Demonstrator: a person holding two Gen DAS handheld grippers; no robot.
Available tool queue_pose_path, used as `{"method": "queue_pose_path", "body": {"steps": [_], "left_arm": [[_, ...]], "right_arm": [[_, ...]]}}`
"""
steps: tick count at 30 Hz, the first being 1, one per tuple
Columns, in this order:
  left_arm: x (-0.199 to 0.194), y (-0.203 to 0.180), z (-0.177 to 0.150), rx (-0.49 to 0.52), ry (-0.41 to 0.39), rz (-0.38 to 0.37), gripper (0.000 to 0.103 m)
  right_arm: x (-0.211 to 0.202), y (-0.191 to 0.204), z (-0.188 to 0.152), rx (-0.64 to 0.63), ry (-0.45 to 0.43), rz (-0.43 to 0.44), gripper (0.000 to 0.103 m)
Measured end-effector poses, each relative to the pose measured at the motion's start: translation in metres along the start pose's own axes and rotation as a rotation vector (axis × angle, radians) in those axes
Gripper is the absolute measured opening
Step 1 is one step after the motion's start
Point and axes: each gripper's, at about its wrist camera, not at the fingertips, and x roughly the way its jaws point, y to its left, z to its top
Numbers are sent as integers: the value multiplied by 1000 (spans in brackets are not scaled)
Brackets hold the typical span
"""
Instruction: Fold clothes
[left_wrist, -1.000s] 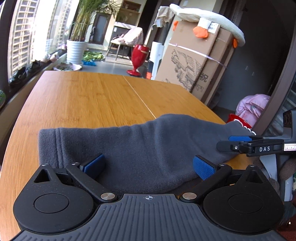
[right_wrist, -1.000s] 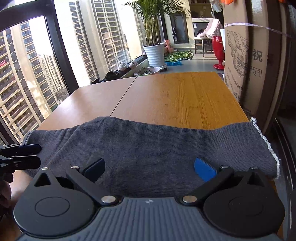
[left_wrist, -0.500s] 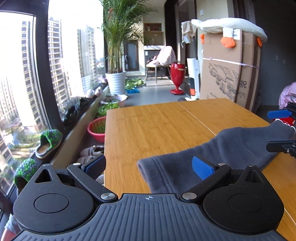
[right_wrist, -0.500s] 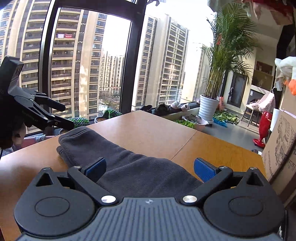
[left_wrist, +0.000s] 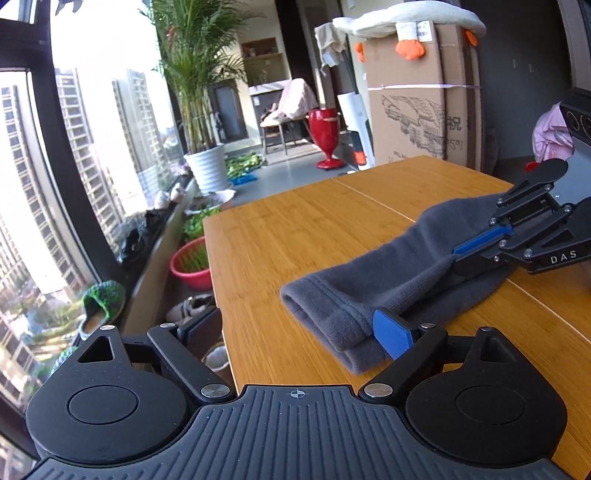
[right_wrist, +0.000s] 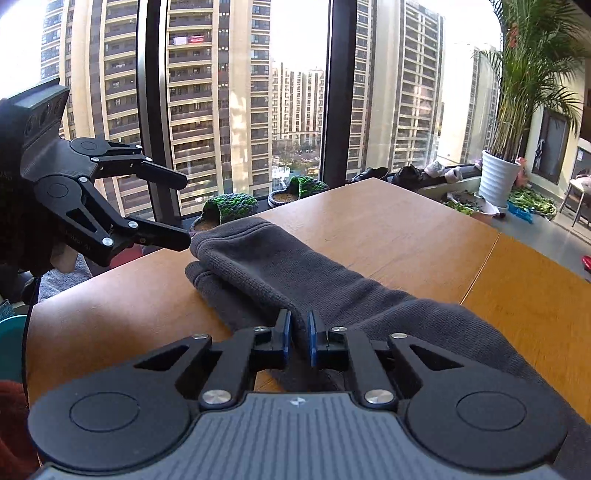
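My left gripper (left_wrist: 299, 332) sat wide open at the table (left_wrist: 295, 229) edge, its right pad just touching the grey garment's (left_wrist: 373, 291) folded cuff end, while my right gripper (left_wrist: 465, 254) was pinching the cloth further along

Bright daylight through tall dark-framed windows (right_wrist: 236, 110) facing apartment towers (right_wrist: 299, 99). Wooden table (left_wrist: 295, 229) beside the sill. Potted palm (left_wrist: 199, 110) in white planter, red vase (left_wrist: 325, 129), big cardboard box (left_wrist: 417, 99) farther back; grey floor (left_wrist: 291, 170).
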Motion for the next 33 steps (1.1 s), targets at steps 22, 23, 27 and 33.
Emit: {"method": "queue_pose_path", "body": {"steps": [22,23,27,33], "left_arm": [[49,-34,15,121,-11,-73,30],[48,-33,17,113,-14,-71,30],[49,-35,21,96,-10,-64,28],[63,-10,51,-56,6,-92,26]], "right_arm": [[-134,-105,-72,537,-63,-677,57],[-135,-114,-80,579,-52,-681,57],[-130,-131,-94,685,-39,-612,13],[-128,-142,-51,616,-112,-570,10]]}}
